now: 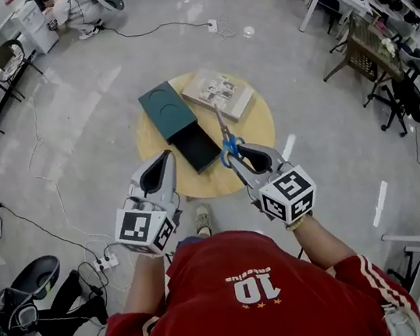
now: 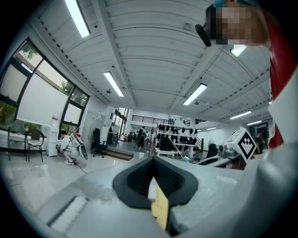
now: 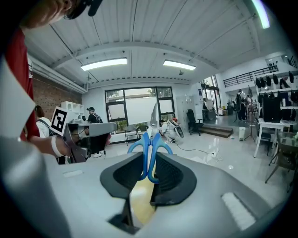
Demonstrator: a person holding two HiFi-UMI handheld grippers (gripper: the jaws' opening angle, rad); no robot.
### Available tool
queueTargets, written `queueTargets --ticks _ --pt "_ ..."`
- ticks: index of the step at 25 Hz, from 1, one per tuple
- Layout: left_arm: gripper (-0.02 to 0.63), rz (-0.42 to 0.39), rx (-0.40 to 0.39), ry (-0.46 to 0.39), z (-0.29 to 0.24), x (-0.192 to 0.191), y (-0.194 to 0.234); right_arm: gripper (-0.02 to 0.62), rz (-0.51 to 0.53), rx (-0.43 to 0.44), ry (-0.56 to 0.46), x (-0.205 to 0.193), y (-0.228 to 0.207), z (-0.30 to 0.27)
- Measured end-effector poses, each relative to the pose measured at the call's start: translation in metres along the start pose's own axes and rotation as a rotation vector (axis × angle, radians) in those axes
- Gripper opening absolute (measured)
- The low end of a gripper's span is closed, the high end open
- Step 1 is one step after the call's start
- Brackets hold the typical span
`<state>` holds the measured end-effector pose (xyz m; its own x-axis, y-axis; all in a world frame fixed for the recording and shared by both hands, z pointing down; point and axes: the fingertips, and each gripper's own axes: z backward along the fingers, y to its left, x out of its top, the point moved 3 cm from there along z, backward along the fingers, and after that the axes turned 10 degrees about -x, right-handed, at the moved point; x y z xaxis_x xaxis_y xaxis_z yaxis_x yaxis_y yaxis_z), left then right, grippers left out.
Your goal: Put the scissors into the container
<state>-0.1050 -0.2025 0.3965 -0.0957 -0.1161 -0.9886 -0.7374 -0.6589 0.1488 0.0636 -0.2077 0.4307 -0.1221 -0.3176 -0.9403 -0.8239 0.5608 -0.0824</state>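
Observation:
Blue-handled scissors [image 1: 227, 138] stand with their blades pointing up and away, the handles pinched in my right gripper [image 1: 233, 154], which is shut on them. In the right gripper view the scissors [image 3: 150, 146] rise from between the jaws of the right gripper [image 3: 150, 160]. Below lies a round wooden table [image 1: 261, 128] with the container [image 1: 167, 111], a dark green box whose darker tray [image 1: 197, 148] is slid out toward me. My left gripper [image 1: 166, 157] hovers at the table's near left edge, shut and empty, its jaws meeting in the left gripper view [image 2: 153, 160].
A printed booklet [image 1: 218, 92] lies on the table to the right of the container. Cables and a power strip [image 1: 105, 261] run over the floor at left. Chairs and desks [image 1: 369, 51] stand at the right. A person's shoe [image 1: 202, 220] shows below the table.

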Motion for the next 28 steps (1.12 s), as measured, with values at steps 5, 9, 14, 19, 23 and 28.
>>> queueTargets --ticks 5,9,14,19,23,28 --pt "0.002 -0.009 -0.017 0.0 -0.017 -0.013 0.014 0.087 0.014 0.009 0.051 -0.011 -0.007 -0.027" --pt "0.002 -0.022 -0.009 0.015 -0.029 -0.018 0.027 0.087 0.024 0.015 0.096 -0.026 -0.013 -0.051" --pt "0.002 -0.01 0.003 0.024 -0.035 -0.018 0.046 0.087 0.004 0.012 0.196 -0.063 -0.023 -0.082" --pt "0.002 0.015 0.018 0.032 -0.038 -0.024 0.063 0.087 -0.007 0.006 0.286 -0.099 -0.033 -0.107" --pt "0.002 0.029 0.018 0.042 -0.04 -0.028 0.069 0.087 -0.01 0.003 0.343 -0.122 -0.038 -0.123" --pt "0.002 0.074 0.009 0.048 -0.041 -0.035 0.072 0.087 -0.014 0.012 0.407 -0.148 -0.039 -0.139"
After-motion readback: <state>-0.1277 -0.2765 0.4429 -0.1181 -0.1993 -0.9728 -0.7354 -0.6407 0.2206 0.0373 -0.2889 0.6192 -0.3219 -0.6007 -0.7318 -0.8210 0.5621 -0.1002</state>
